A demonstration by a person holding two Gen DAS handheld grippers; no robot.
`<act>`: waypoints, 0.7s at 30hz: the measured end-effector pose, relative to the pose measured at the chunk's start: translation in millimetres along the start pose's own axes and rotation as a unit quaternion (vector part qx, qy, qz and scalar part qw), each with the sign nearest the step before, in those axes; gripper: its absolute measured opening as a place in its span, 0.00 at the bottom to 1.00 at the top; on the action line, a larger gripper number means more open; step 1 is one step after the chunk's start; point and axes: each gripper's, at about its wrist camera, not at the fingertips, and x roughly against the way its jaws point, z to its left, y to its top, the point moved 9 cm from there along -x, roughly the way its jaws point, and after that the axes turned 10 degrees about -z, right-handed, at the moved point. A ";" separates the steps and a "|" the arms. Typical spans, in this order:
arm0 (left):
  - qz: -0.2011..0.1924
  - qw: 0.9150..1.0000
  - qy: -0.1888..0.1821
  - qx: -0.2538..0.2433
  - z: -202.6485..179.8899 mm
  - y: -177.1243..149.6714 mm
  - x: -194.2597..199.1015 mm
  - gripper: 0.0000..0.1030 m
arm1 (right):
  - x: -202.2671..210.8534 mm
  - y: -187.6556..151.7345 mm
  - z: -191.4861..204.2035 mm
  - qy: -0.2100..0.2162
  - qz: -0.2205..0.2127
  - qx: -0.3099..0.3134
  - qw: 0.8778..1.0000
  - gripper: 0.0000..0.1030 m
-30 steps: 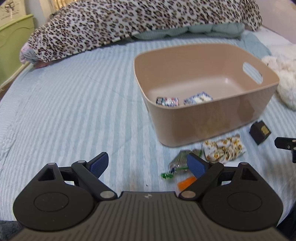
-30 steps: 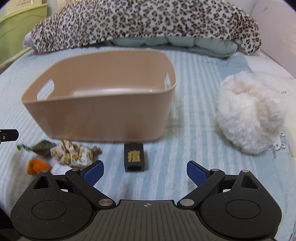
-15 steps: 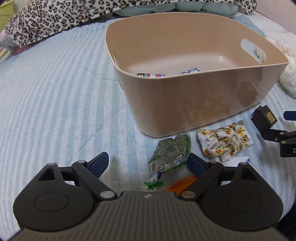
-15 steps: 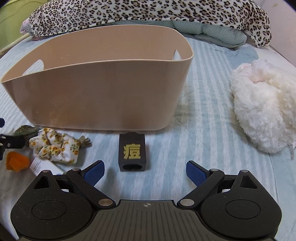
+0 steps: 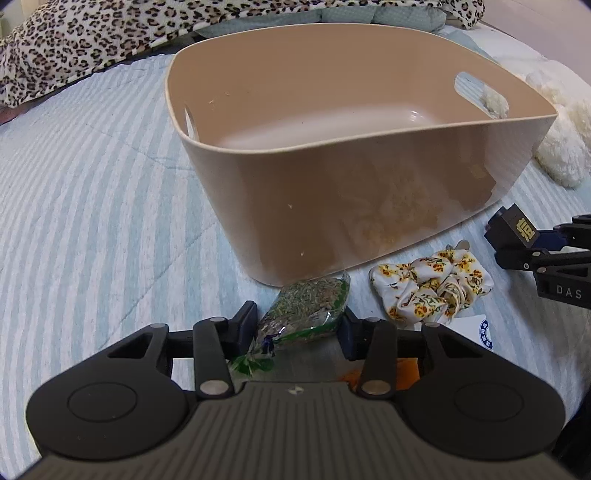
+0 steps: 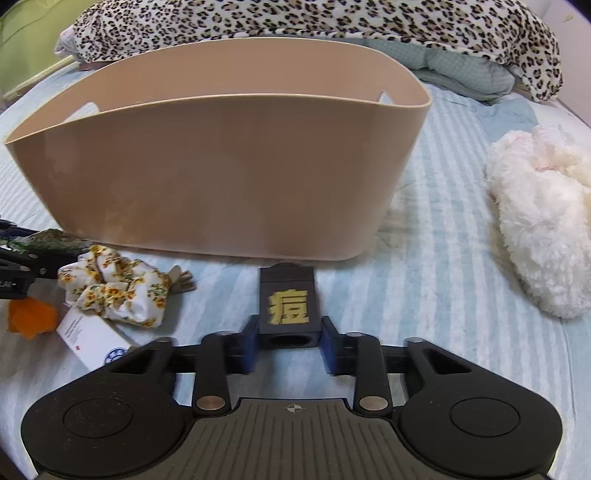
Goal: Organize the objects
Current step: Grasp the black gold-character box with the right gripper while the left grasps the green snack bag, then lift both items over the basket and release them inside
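Both grippers grasp together on the bed: the left gripper point(image 5: 299, 326) pinches the herb packet point(image 5: 306, 308), the right gripper point(image 6: 289, 341) clamps the black block point(image 6: 289, 302). Next, likely, each lifts clear over the near rim of the tan bin point(image 5: 332, 192).

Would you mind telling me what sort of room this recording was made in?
Most likely a bedroom: everything lies on a bed with a striped blue quilt, a leopard-print blanket is heaped at its far end, and a fluffy white plush sits beside the beige bin.
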 end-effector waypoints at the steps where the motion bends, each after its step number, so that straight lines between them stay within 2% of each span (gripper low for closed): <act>1: 0.000 1.000 0.004 0.004 -0.5 2.5 0.1 0.44 | 1.0 0.1 0.6 0.000 -0.002 0.000 1.000 0.28; 11: -0.011 1.000 0.013 0.008 -3.0 2.6 24.1 0.44 | 21.1 -2.2 -3.5 0.001 -0.009 -0.019 1.000 0.28; 21: -0.059 0.998 0.018 0.014 -7.8 19.6 72.7 0.44 | 62.4 7.1 -5.5 0.014 -0.045 -0.040 0.998 0.28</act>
